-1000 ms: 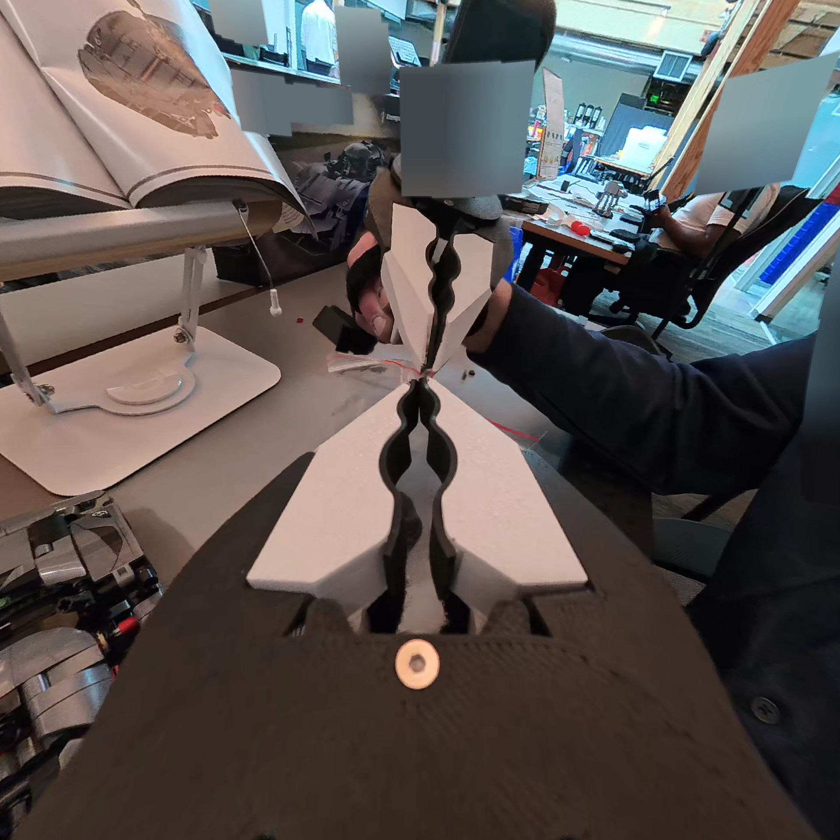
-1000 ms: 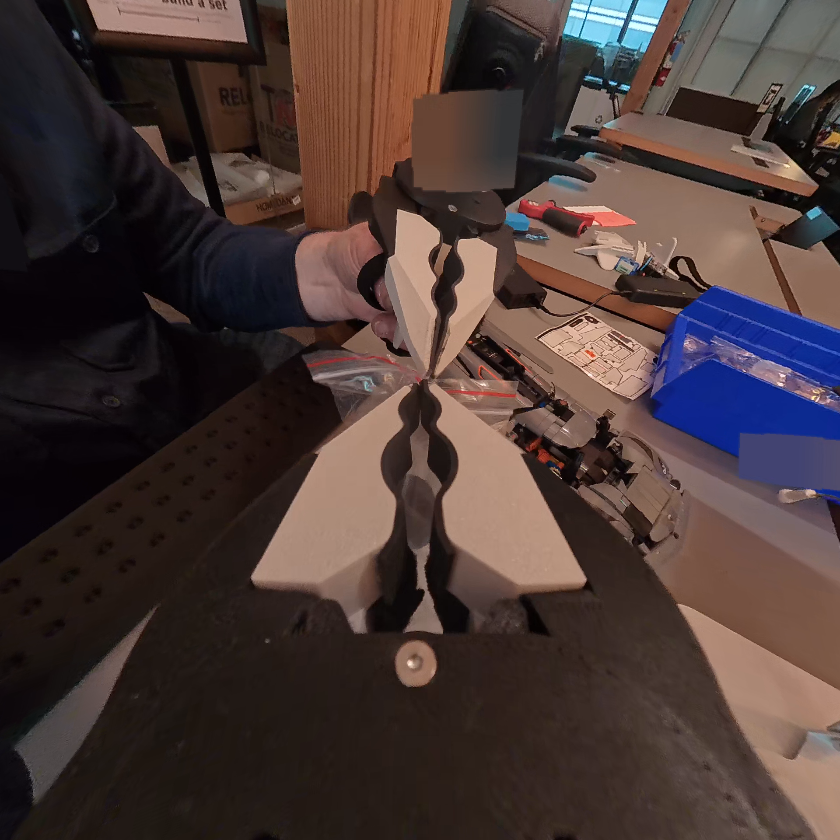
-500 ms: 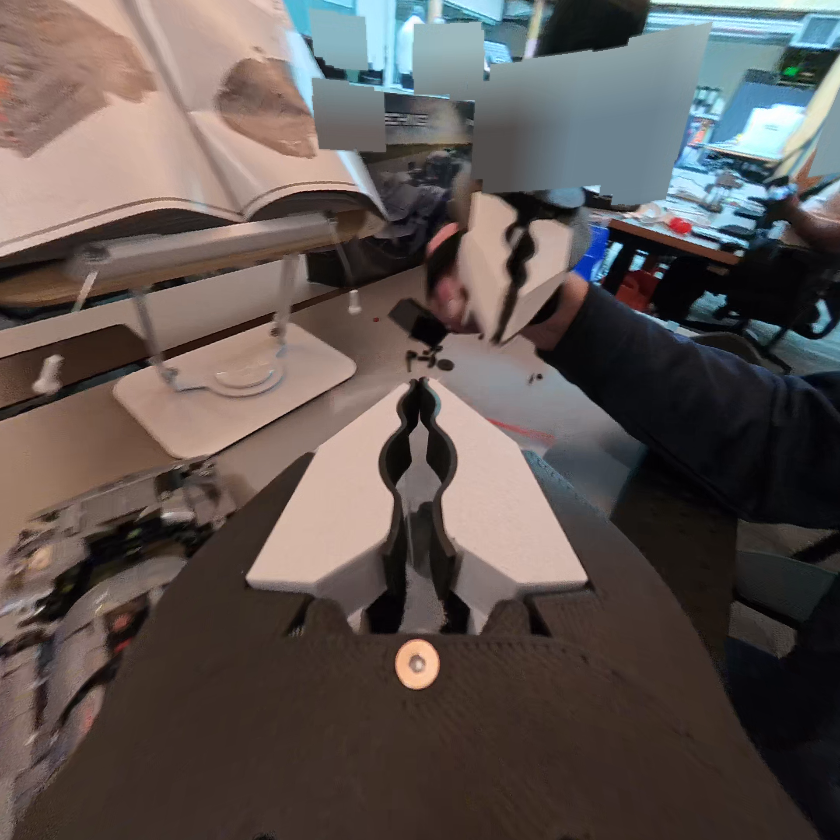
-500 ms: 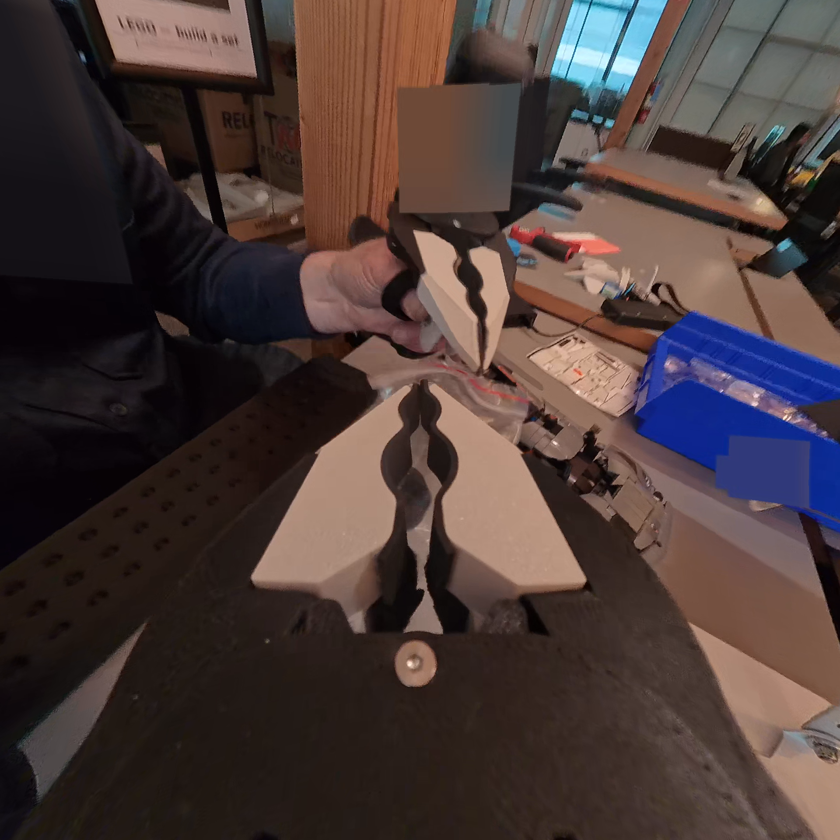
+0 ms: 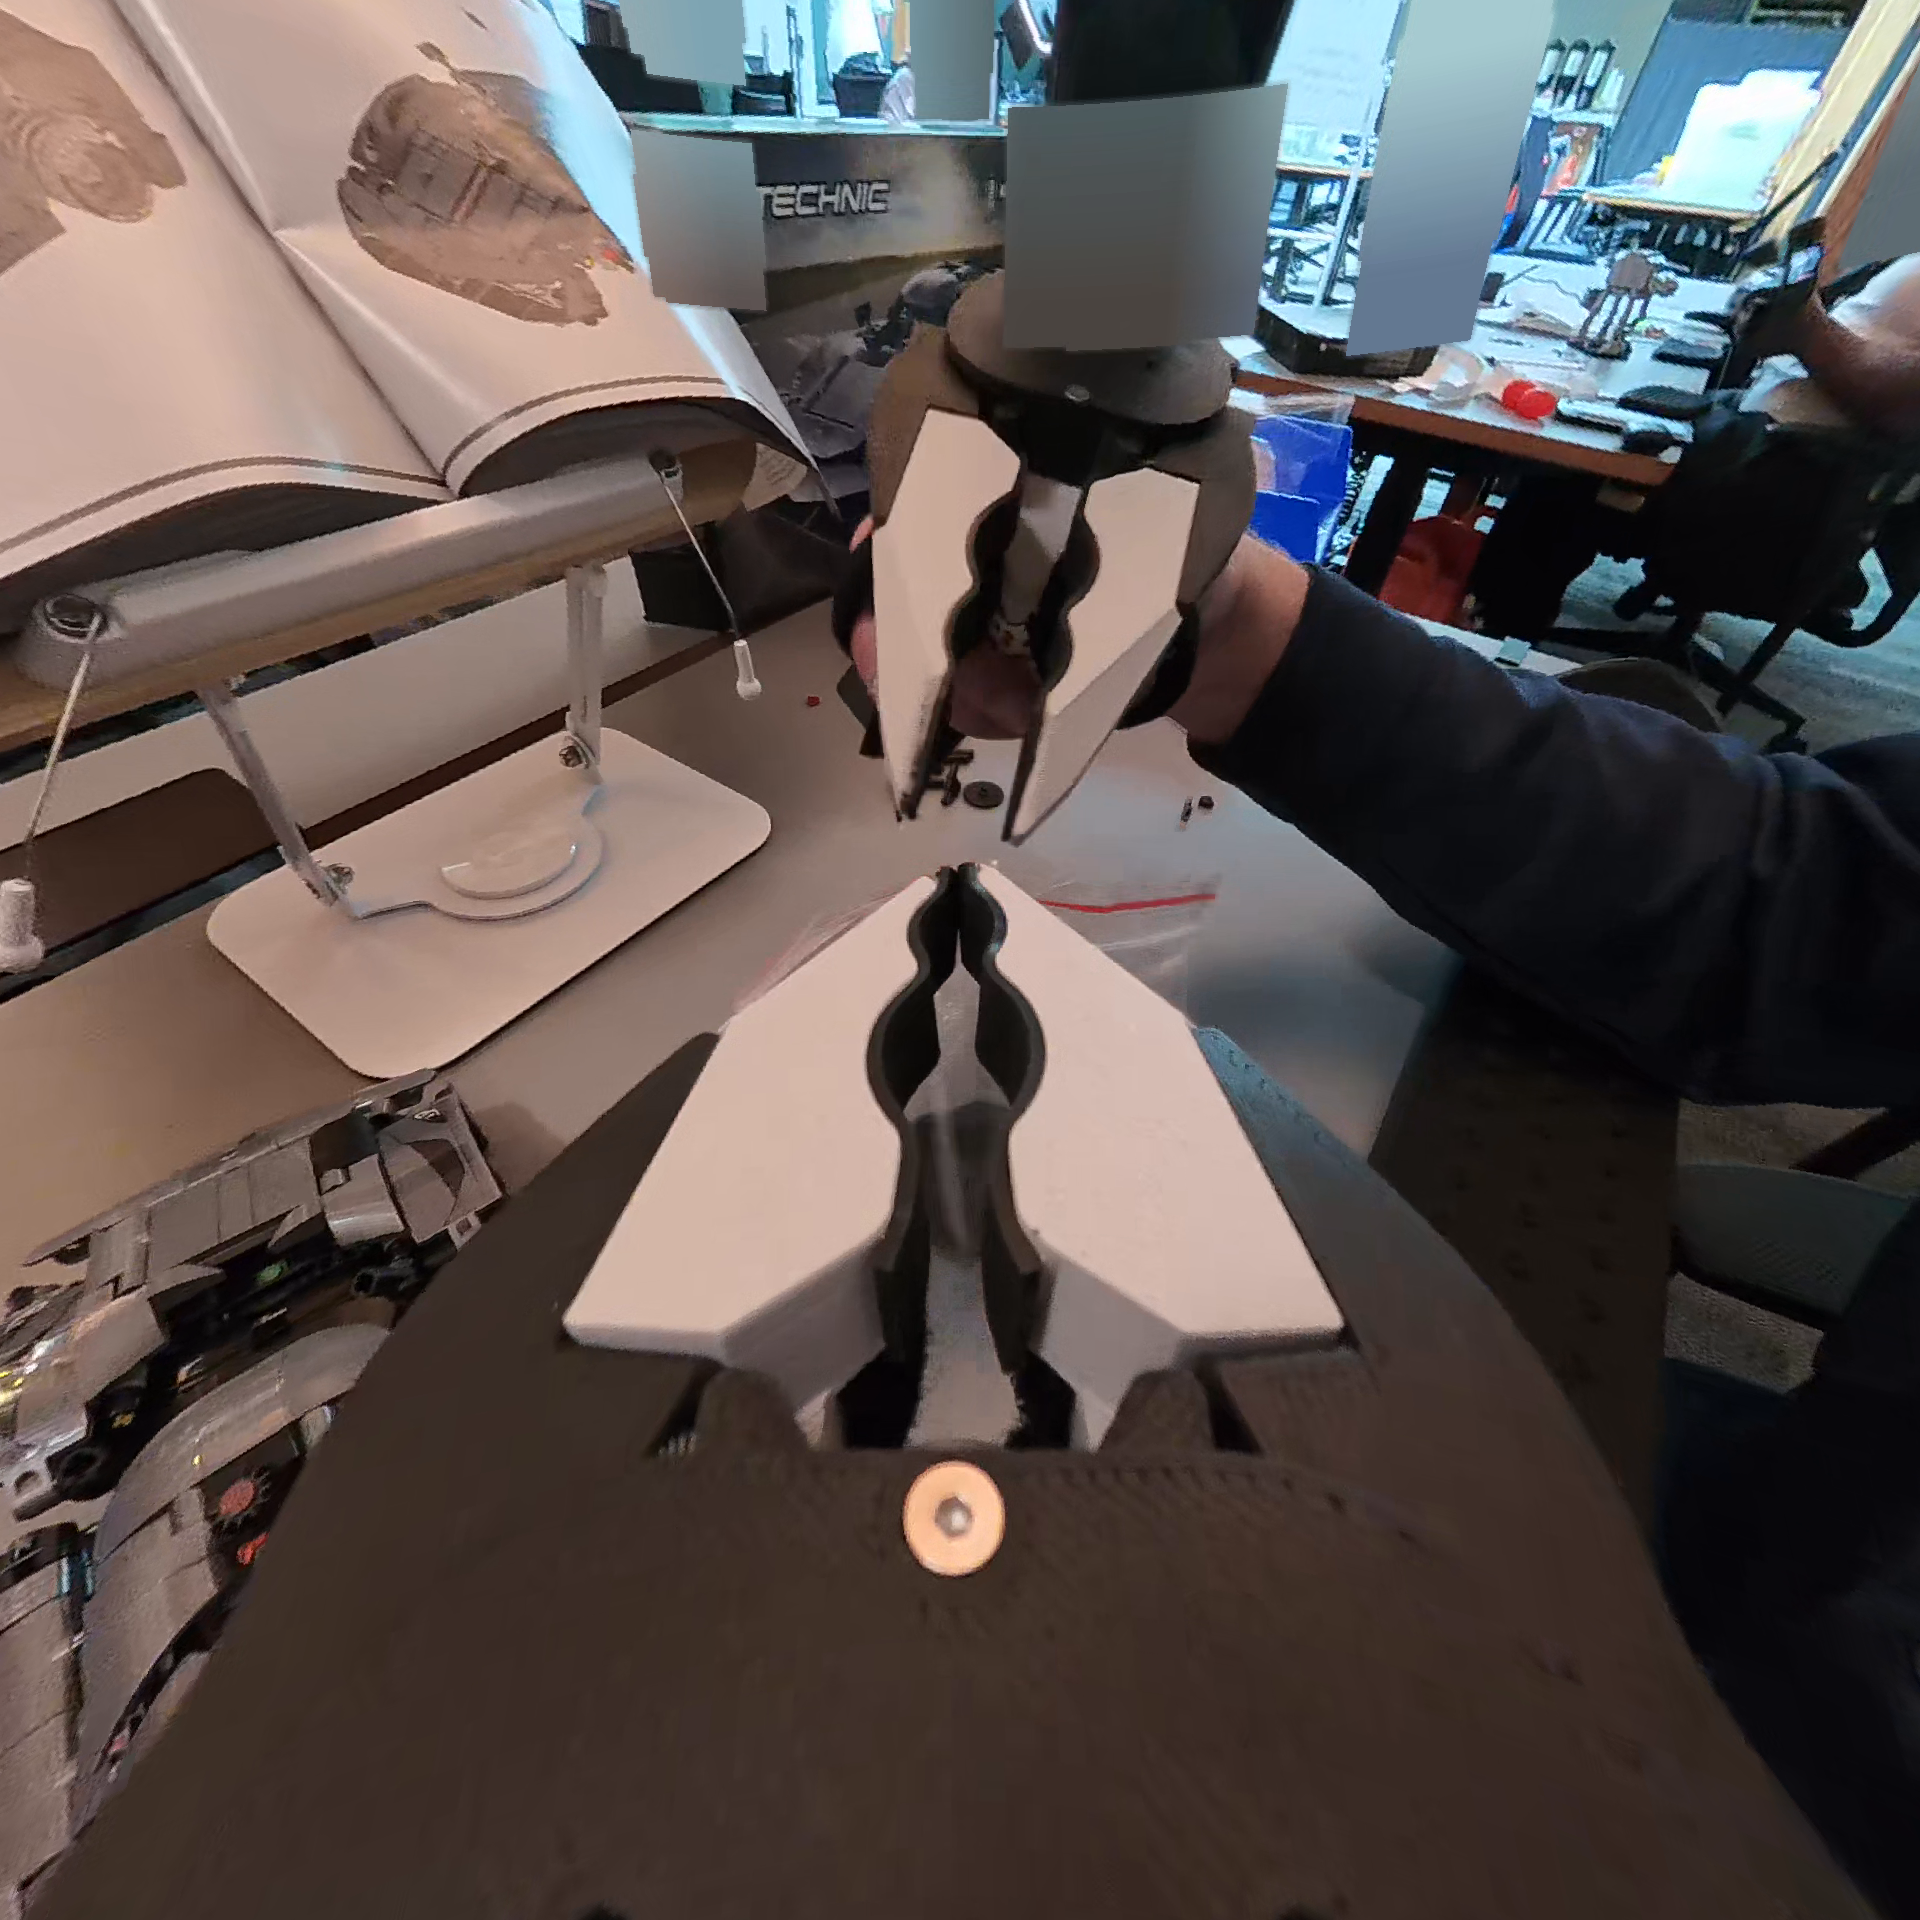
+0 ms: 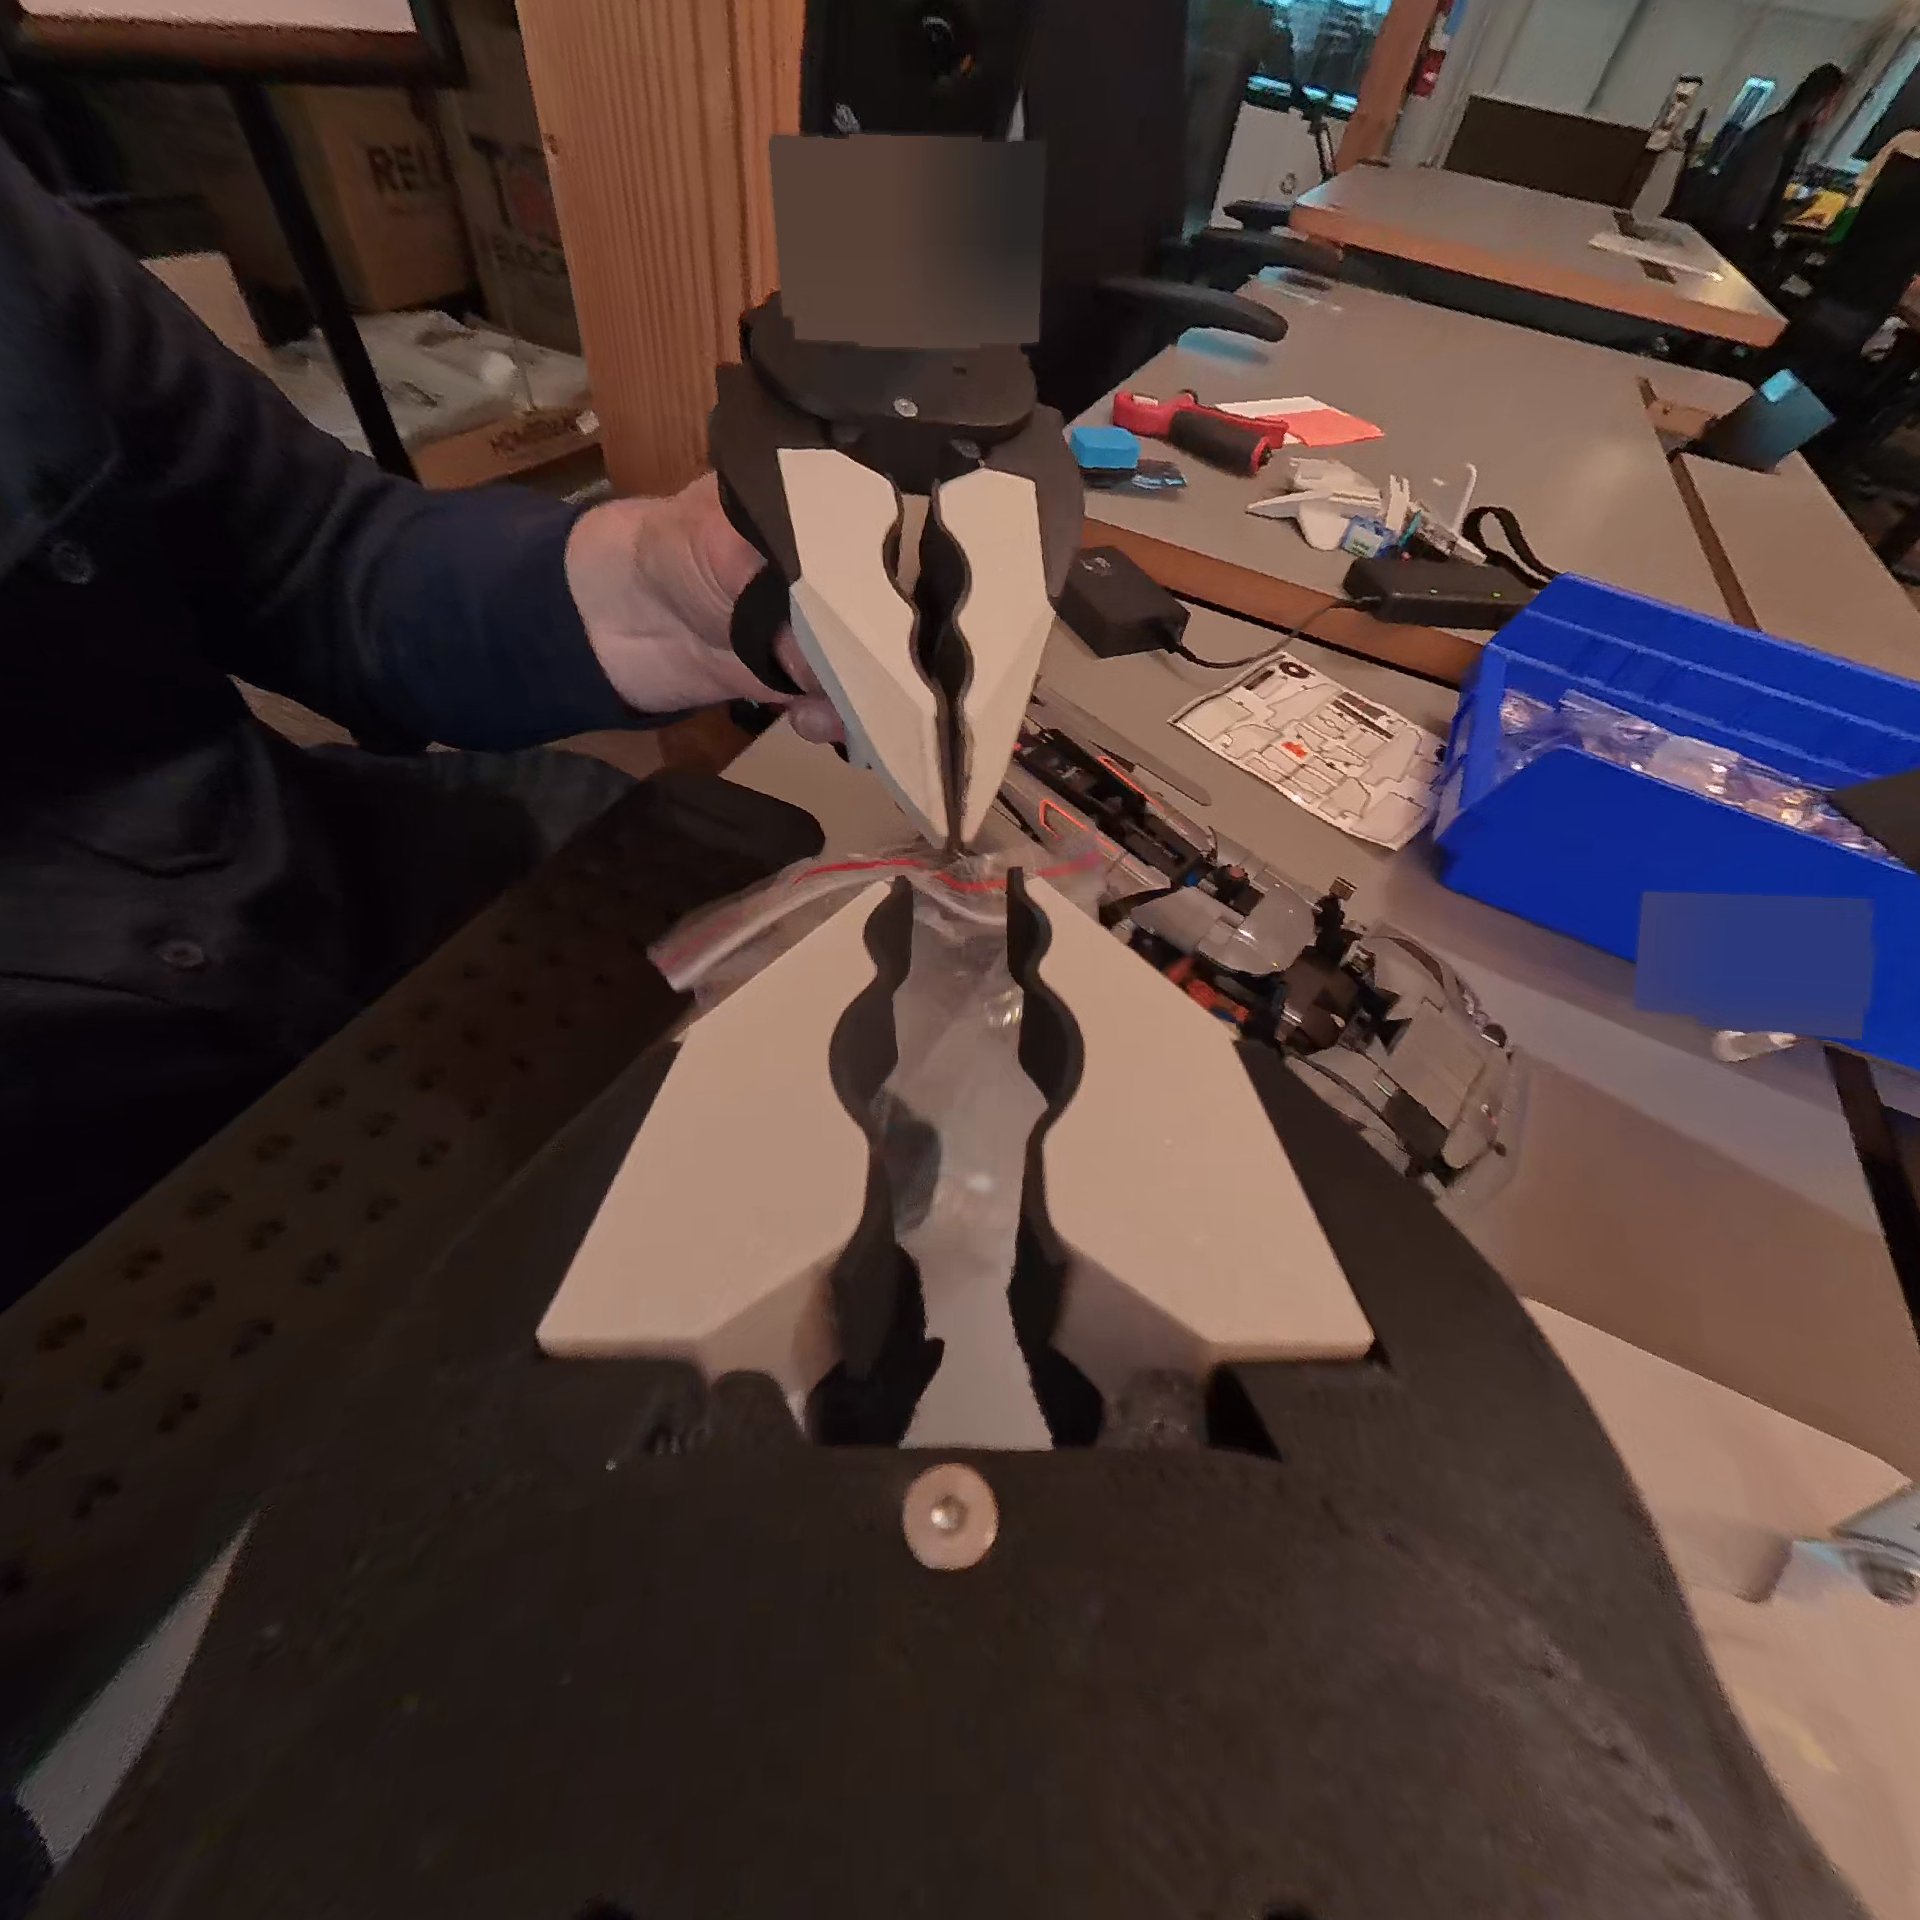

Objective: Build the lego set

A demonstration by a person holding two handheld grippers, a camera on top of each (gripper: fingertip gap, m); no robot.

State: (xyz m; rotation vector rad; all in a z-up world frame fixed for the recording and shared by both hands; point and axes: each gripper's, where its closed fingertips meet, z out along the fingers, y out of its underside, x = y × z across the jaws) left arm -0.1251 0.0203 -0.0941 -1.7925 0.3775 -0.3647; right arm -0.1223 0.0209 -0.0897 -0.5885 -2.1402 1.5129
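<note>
Currently my left gripper (image 6: pixel 951 831) pinches the clear parts bag (image 6: pixel 935 1029) by its top while my right gripper (image 5: pixel 956 821) hangs released above loose pieces (image 5: pixel 966 792), the half-built model (image 5: pixel 229 1299) at the tabletop's left edge.

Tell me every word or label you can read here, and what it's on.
I don't quote writing; here is what bears it.
Dark box behind the book stand: large print.
Cardboard boxes: bold print.
Printed sheet by the blue bin: too small to read.
Open book: only pictures show.
</note>
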